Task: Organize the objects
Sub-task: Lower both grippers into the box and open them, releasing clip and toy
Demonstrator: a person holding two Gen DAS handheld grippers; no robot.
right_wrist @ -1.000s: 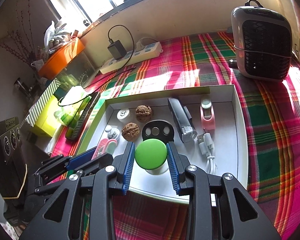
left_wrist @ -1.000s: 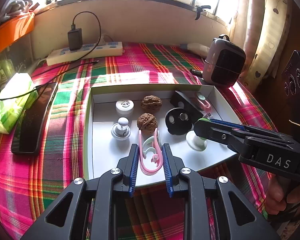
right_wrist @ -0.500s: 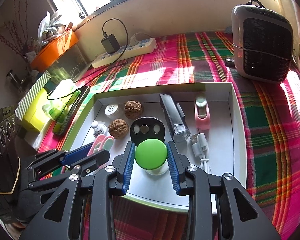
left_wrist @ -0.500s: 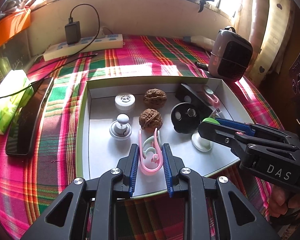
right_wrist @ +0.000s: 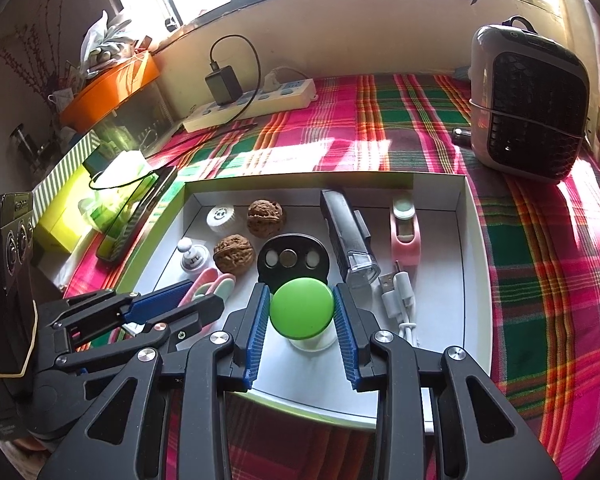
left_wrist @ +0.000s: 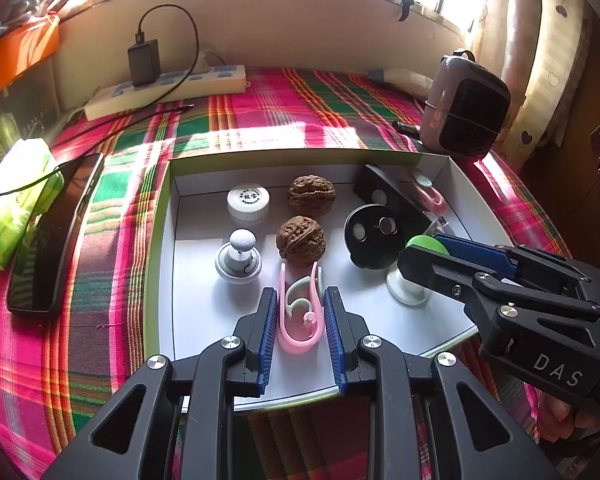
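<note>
Straddling a pink-and-white clip [left_wrist: 300,312], the left gripper [left_wrist: 300,320] sits at the near edge of the white tray [left_wrist: 168,240]; its blue pads [left_wrist: 269,320] flank the clip with slim gaps showing on both sides, so it reads as released rather than clenched. The clip lies flat on the tray floor, open end pointing away.

Right gripper [right_wrist: 302,320]: at the tray's near edge, pads [right_wrist: 256,332] either side of a green-capped white stand [right_wrist: 302,308]. Whether the pads press the cap or merely bracket it cannot be told.

Tray contents, near to far from that edge:
- white USB cable [right_wrist: 400,300], coiled, right of the green cap
- black oval holder [right_wrist: 292,260] with three round discs, just behind the green cap
- small white knob on a round base [left_wrist: 238,258], left side
- near walnut [left_wrist: 300,240], just beyond the clip's tips
- far walnut [left_wrist: 311,196], behind the first
- white round cap [left_wrist: 248,199], left of the far walnut
- black rectangular device with clear end [right_wrist: 348,236], right of centre
- pink strap-like item [right_wrist: 405,228], right of the black device

Outside the tray, on the plaid cloth [left_wrist: 260,120]:
- dark phone [left_wrist: 52,236], left of the tray
- small heater [right_wrist: 528,108], beyond the tray's far right corner
- white power strip with black charger [left_wrist: 168,88], against the wall
</note>
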